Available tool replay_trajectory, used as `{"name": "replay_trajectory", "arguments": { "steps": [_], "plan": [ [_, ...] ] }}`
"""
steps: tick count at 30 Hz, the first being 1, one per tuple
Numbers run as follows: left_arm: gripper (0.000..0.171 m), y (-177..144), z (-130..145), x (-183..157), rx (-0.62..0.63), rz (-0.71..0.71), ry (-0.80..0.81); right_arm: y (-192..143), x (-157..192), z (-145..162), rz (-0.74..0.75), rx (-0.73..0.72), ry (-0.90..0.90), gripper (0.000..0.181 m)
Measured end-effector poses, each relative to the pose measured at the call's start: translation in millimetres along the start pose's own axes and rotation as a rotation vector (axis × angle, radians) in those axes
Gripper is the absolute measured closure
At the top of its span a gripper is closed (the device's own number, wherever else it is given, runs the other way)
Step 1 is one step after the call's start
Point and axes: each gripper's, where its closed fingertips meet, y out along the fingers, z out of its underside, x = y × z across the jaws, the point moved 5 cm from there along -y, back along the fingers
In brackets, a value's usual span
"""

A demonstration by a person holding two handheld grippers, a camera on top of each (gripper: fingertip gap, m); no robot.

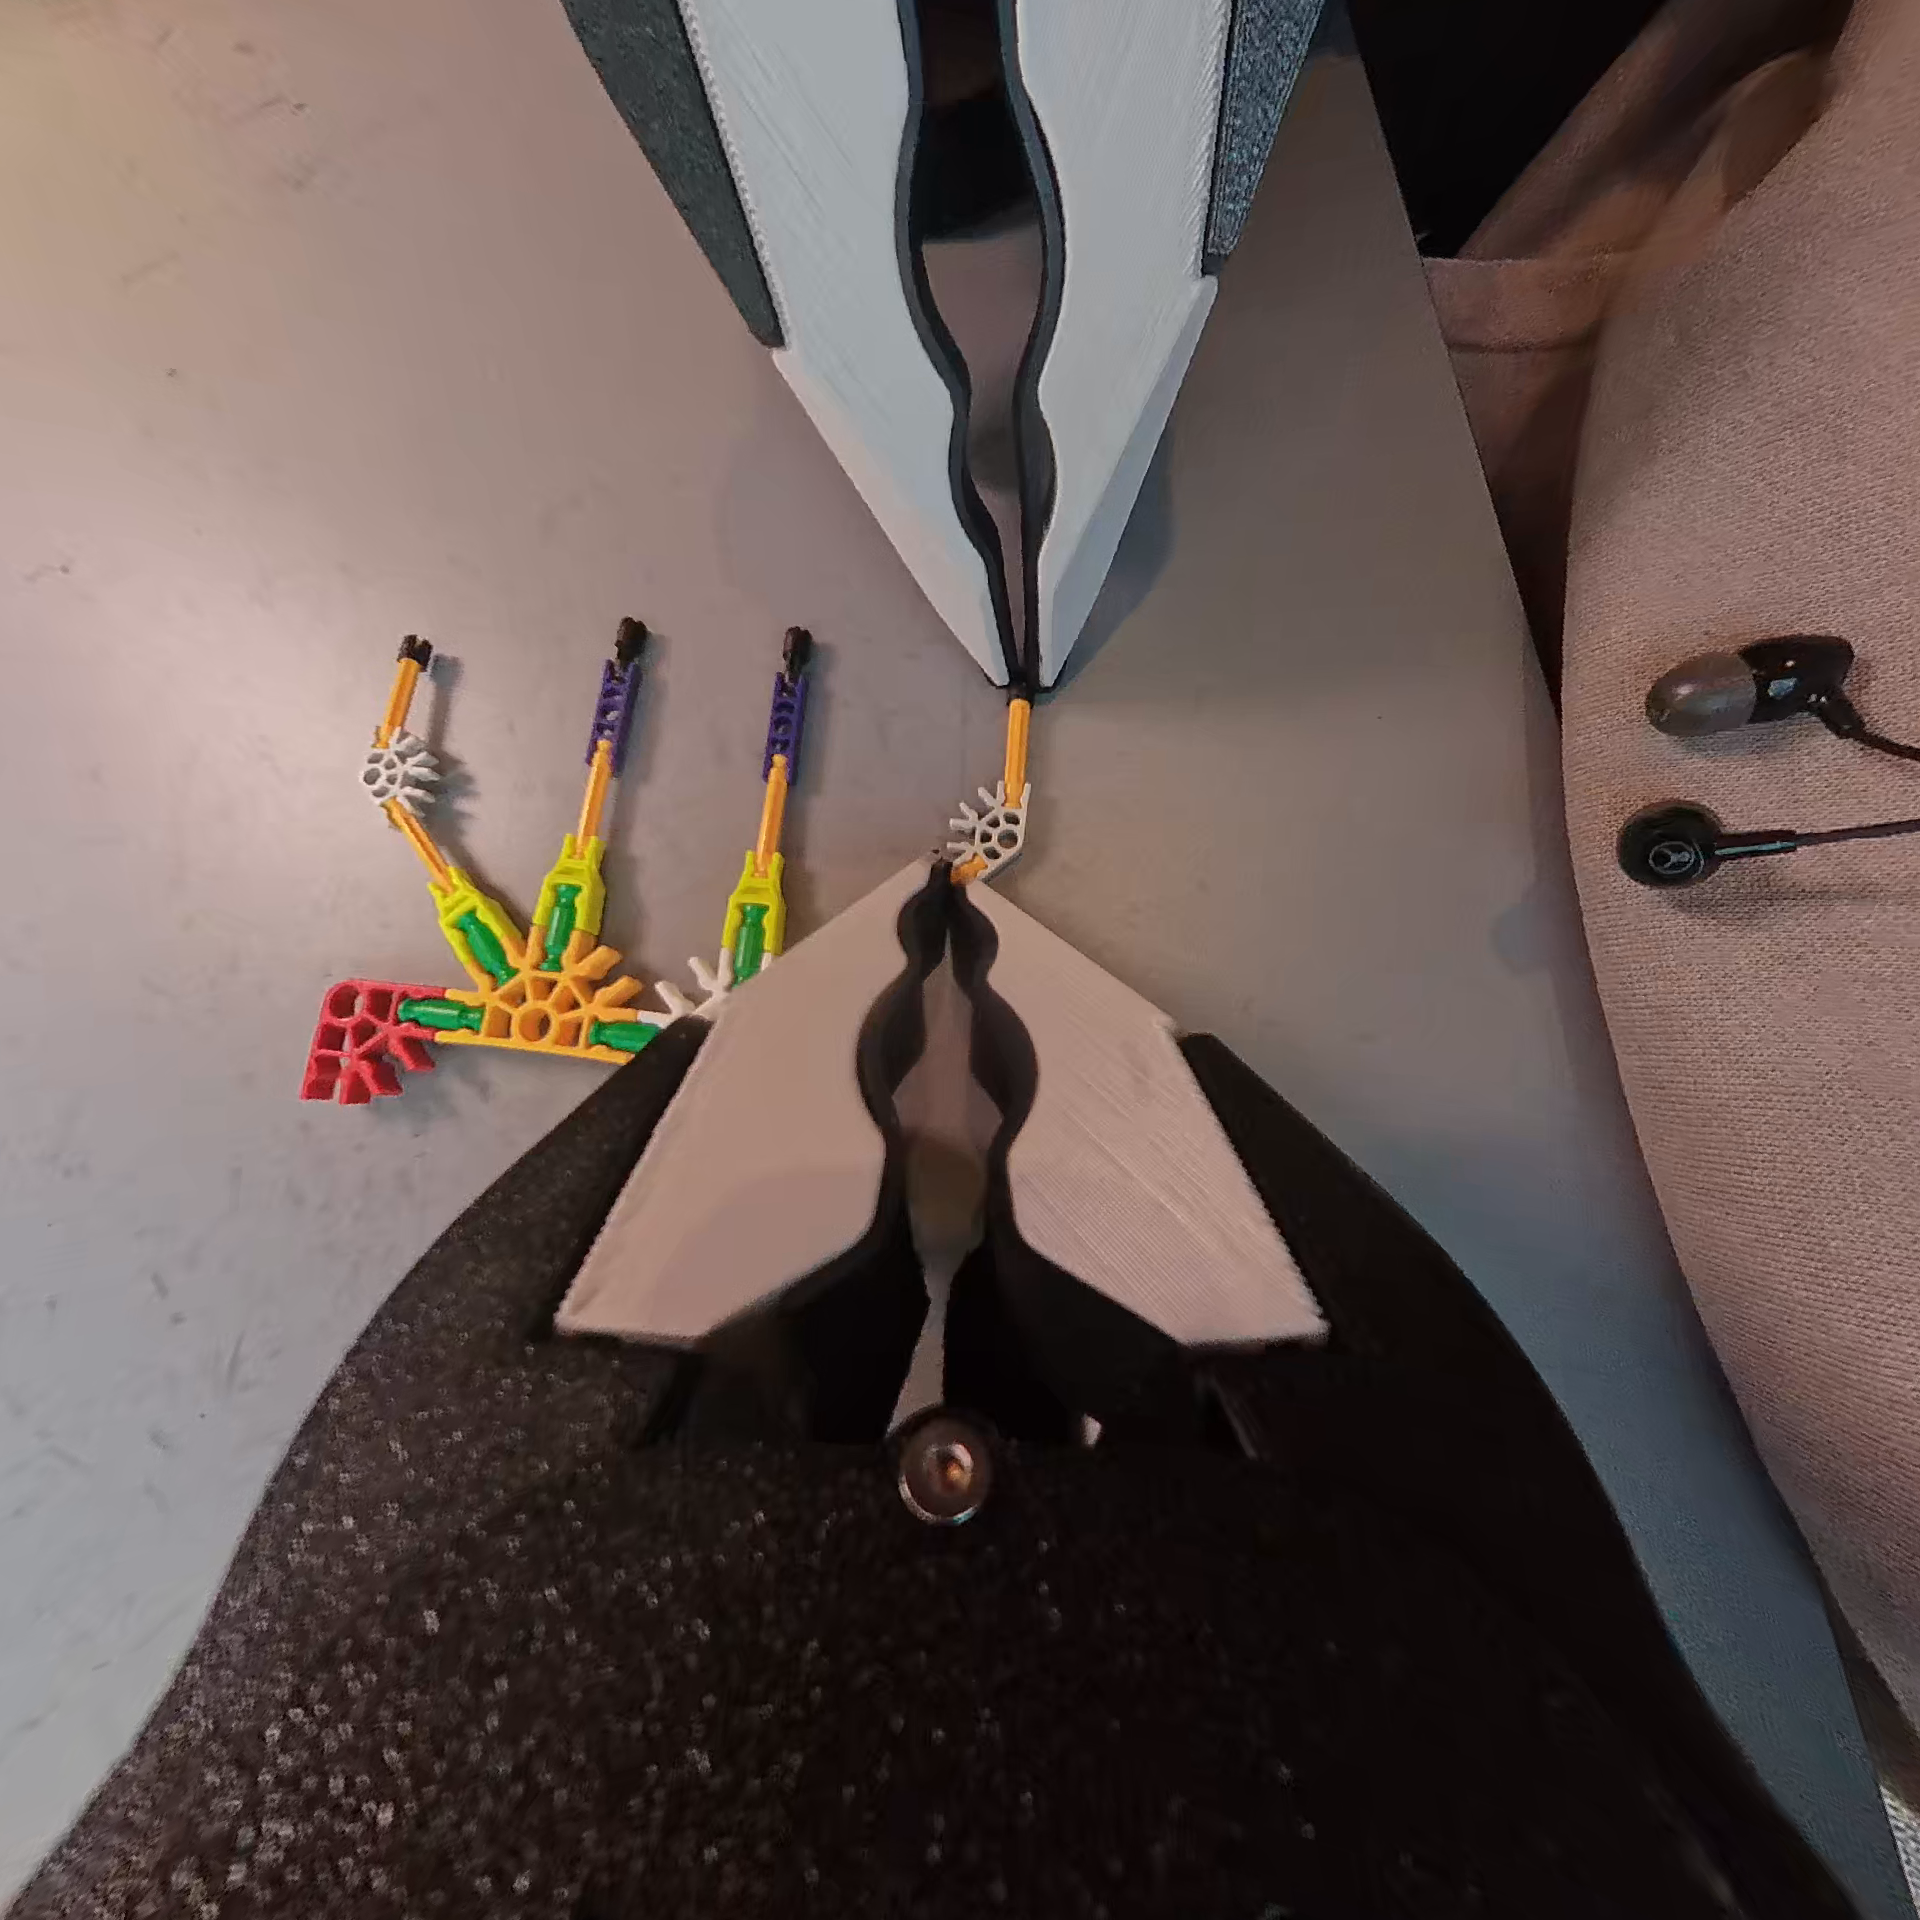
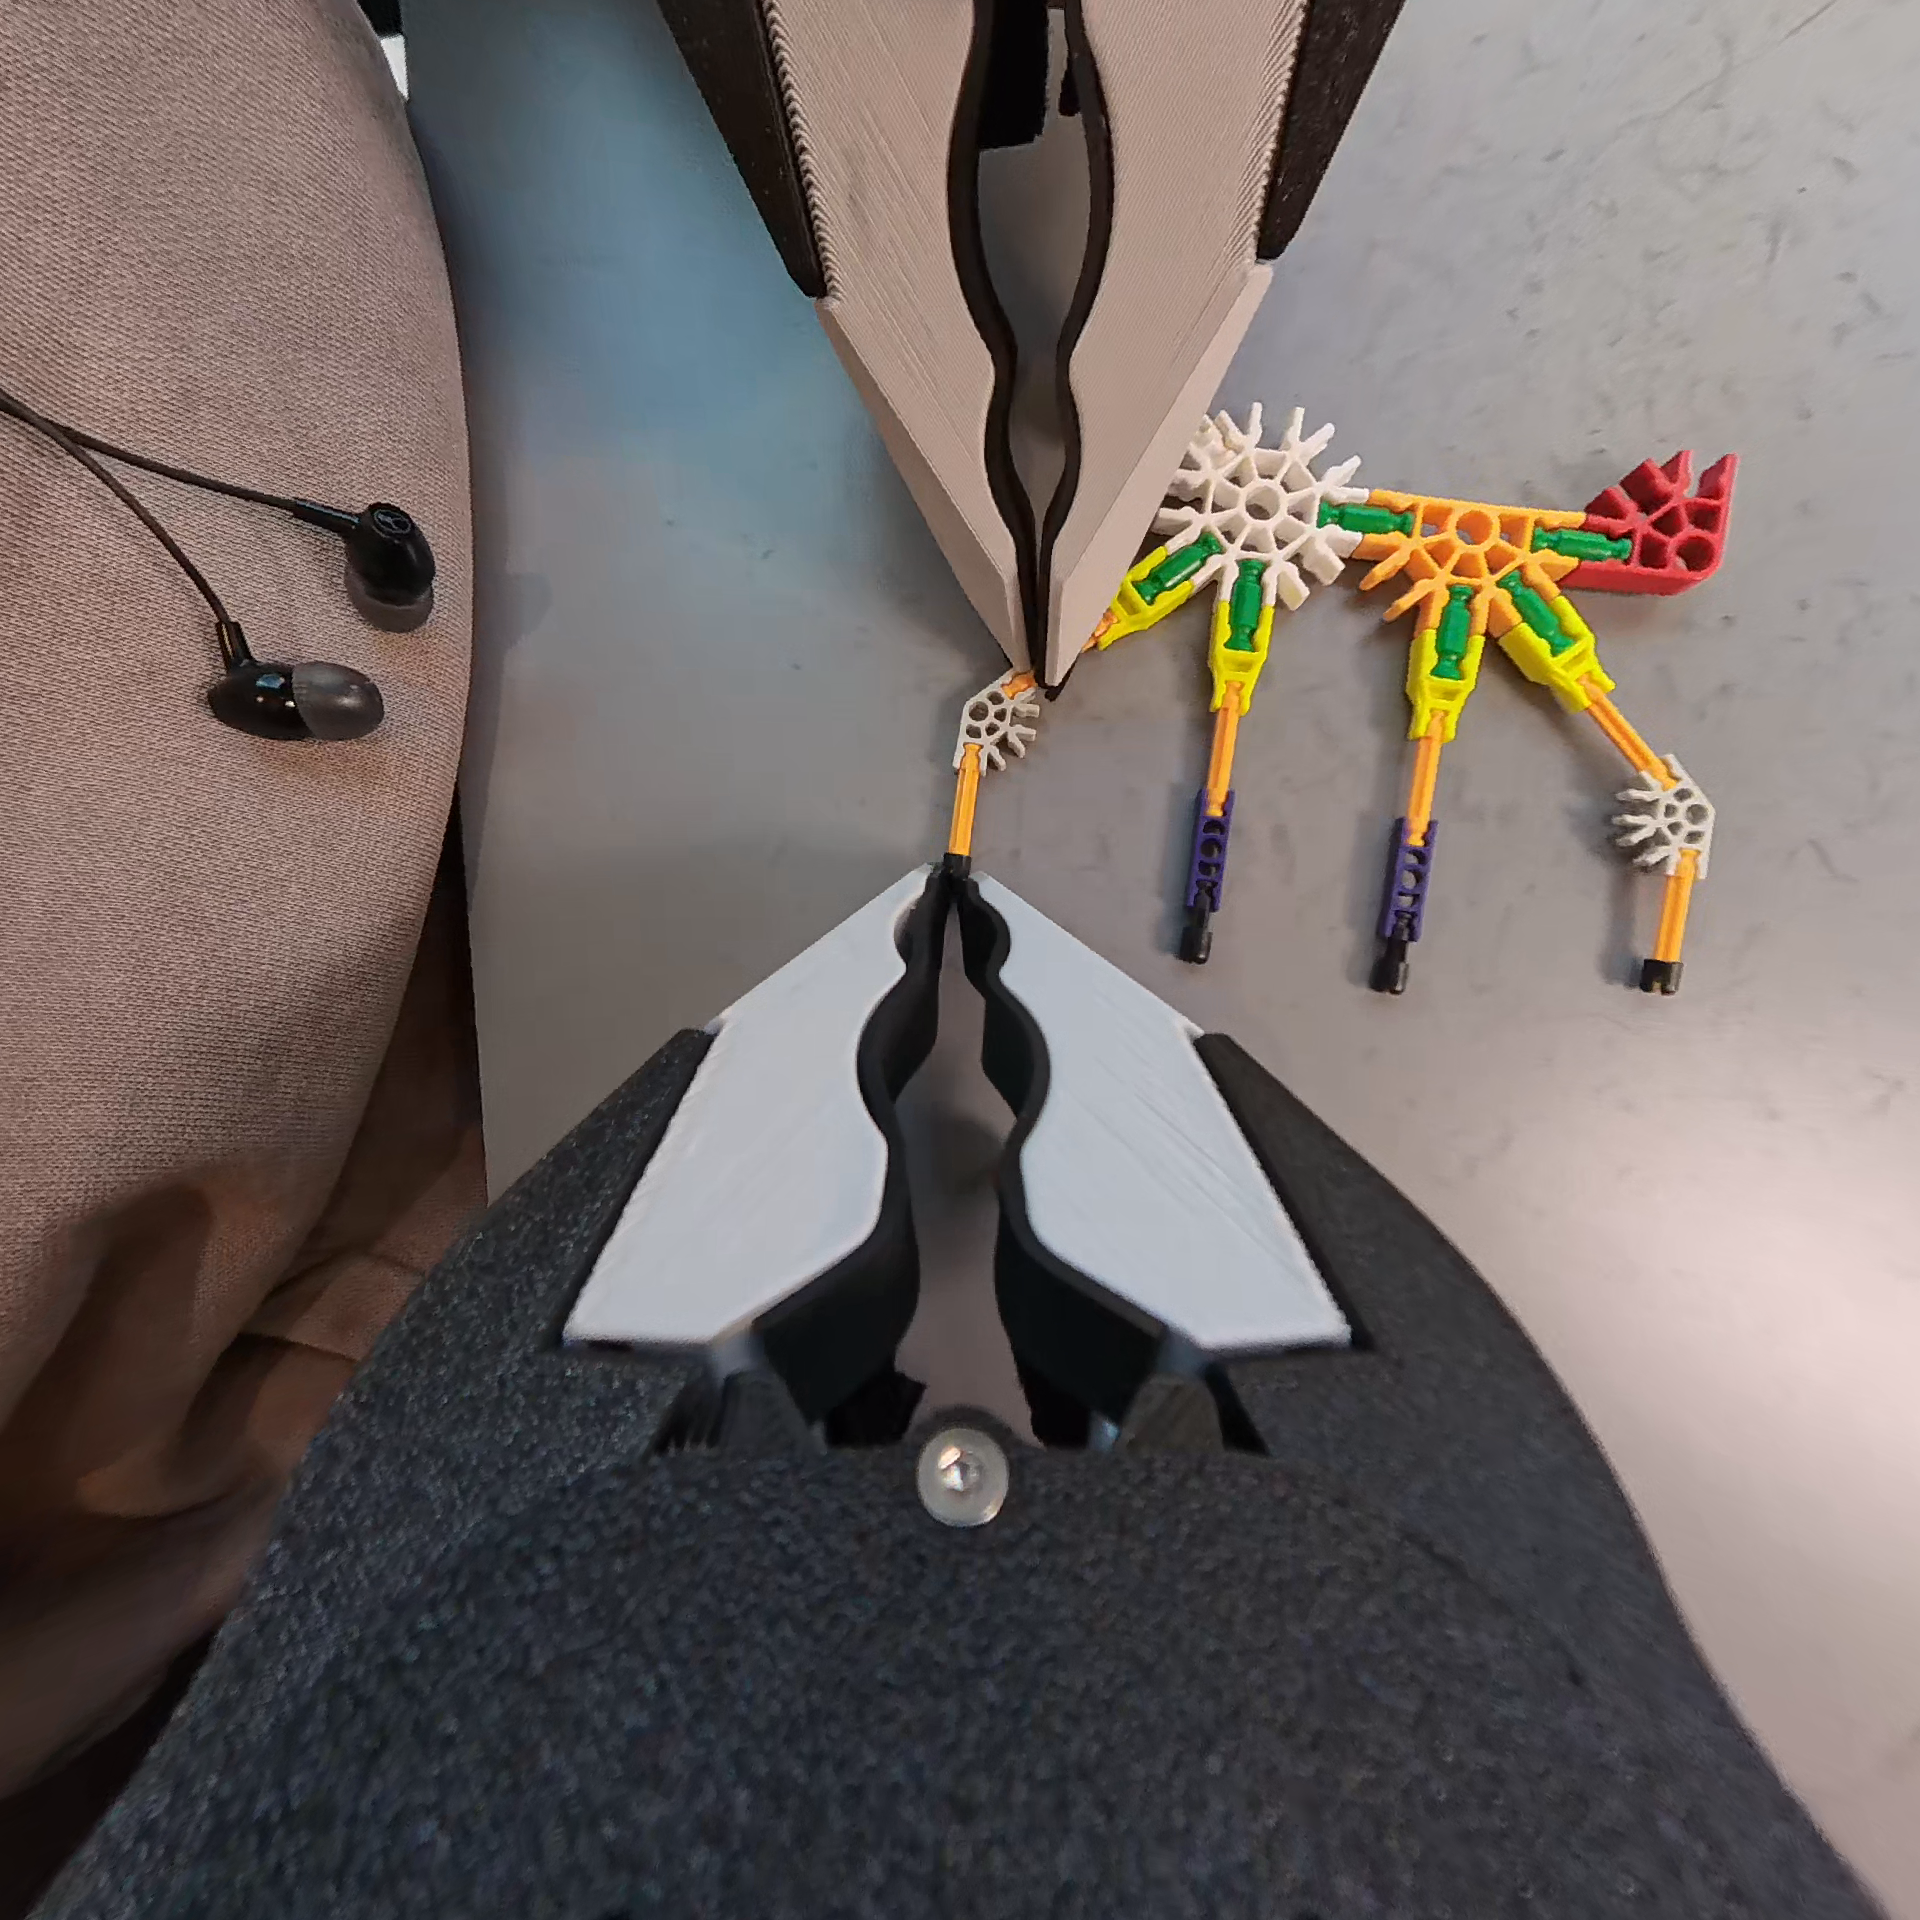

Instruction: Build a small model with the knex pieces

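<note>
Two hand-held grippers met tip to tip over a grey table [image 2: 1558, 1247], each pinched on the same leg of a flat toy figure [image 2: 1455, 561] built from plastic rods and connectors. The left gripper [image 1: 940, 871], with beige fingers, was closed on a short orange rod [image 2: 1023, 683] at the upper end of that leg, just beside the figure's large white snowflake hub [image 2: 1262, 509]. The right gripper [image 2: 951, 868], with pale fingers, was clamped on the black tip [image 2: 956, 860] of the lower orange rod [image 2: 966, 810]. Between the two pinch points sat one small white fan-shaped connector [image 2: 997, 724], bending the leg like a knee. Four legs could be counted: the held one, two straight ones carrying purple connectors [image 2: 1210, 847], and a fourth with a second small white connector [image 2: 1668, 821]. One orange half-wheel hub [image 2: 1465, 551] and one red corner piece [image 2: 1662, 530] completed the body, which lay flat on the table. Two black earbuds [image 2: 390, 556] on thin wires rested on brown fabric [image 2: 208, 831] at the table's edge, well apart from the figure.
</note>
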Motion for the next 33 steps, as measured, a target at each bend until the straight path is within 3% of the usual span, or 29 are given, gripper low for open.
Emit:
{"name": "replay_trajectory", "arguments": {
  "steps": [8, 13, 16, 23, 33],
  "plan": [
    [0.167, -7.1, 0.8, 6.3, -0.026, 0.004, 0.013, 0.1, 2.7, 0.7, 0.042, 0.008, -0.008, 0.181],
    [0.143, -8.8, 0.4, 16.1, 0.015, 0.004, 0.119, 0.1, 2.8, 1.9, 0.042, -0.014, 0.011, 0.181],
    [0.139, -4.4, 1.0, 19.5, 0.064, 0.077, 0.149, 0.0, 2.8, 1.9, 0.042, -0.01, 0.017, 0.181],
    [0.163, 0.1, -0.6, 13.9, 0.086, 0.224, 0.147, 0.3, 3.1, 2.5, 0.051, -0.029, 0.066, 0.181],
    [0.167, 0.8, -0.6, 10.8, 0.055, 0.184, 0.141, 1.2, 2.8, 0.4, 0.059, -0.032, 0.098, 0.181]
  ]
}}
